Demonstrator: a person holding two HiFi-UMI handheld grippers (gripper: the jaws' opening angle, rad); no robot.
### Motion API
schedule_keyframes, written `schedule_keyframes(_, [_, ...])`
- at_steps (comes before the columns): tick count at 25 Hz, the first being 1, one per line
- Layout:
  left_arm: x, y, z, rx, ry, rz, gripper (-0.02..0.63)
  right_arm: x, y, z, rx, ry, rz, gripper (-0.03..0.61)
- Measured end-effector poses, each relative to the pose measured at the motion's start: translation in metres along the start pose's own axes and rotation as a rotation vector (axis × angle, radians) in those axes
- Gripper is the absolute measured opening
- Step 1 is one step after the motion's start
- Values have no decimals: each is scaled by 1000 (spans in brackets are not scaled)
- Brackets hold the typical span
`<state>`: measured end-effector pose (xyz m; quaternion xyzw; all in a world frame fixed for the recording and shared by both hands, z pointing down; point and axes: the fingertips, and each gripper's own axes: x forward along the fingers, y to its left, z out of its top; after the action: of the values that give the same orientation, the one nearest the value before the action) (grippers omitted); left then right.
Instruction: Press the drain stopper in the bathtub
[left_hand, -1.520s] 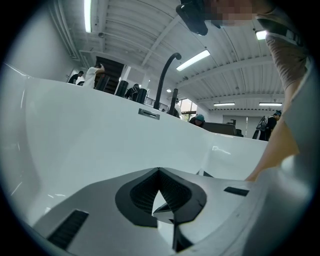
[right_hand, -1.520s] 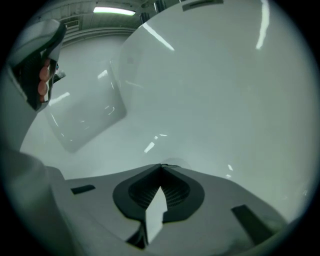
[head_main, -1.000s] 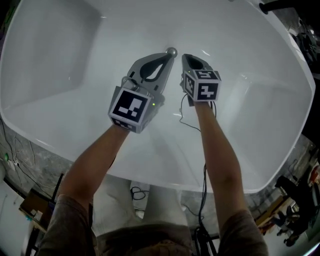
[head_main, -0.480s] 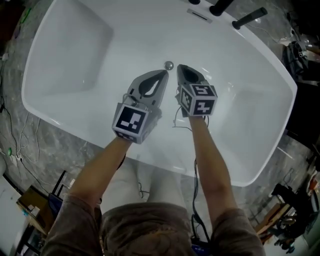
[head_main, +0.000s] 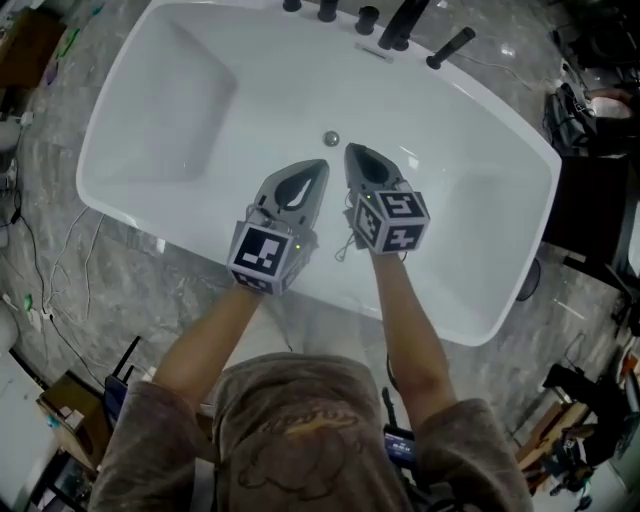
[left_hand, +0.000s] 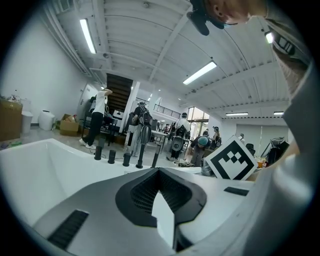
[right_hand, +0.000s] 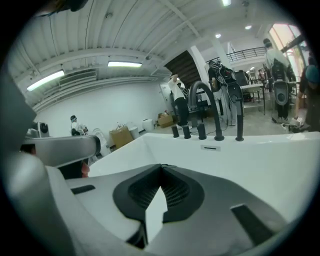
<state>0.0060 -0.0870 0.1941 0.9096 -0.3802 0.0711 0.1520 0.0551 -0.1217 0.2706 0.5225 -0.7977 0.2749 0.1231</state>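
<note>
A small round metal drain stopper (head_main: 331, 138) sits on the floor of the white bathtub (head_main: 180, 120), near the middle. Both grippers hover above the tub, short of the stopper and clear of it. My left gripper (head_main: 319, 165) is shut with nothing in it, its tips below and left of the stopper. My right gripper (head_main: 350, 151) is shut too and empty, its tips just right of the stopper. In the left gripper view the jaw tips (left_hand: 159, 170) meet; in the right gripper view they (right_hand: 161, 165) also meet. The stopper does not show in either gripper view.
Black taps and a spout (head_main: 400, 25) stand along the tub's far rim, also in the right gripper view (right_hand: 205, 112). Grey marble floor (head_main: 110, 290) surrounds the tub. Cables trail at the left. People and equipment stand in the room behind (left_hand: 140, 125).
The head camera has risen and pulled back, so the whole tub now shows. Both grippers have lifted away from the stopper and drawn back toward me, staying shut.
</note>
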Motion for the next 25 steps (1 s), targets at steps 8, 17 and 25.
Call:
schedule_keyframes(8, [-48, -49, 68, -11, 1, -16, -2, -86, 55, 60, -34, -93, 55, 3])
schedule_keyframes(17, [-110, -97, 119, -1, 3, -86, -2, -179, 109, 105, -95, -169, 106, 3])
schedule_keyframes(25, [-139, -125, 146, 54, -31, -139, -2, -229, 151, 106, -158, -209, 193, 3])
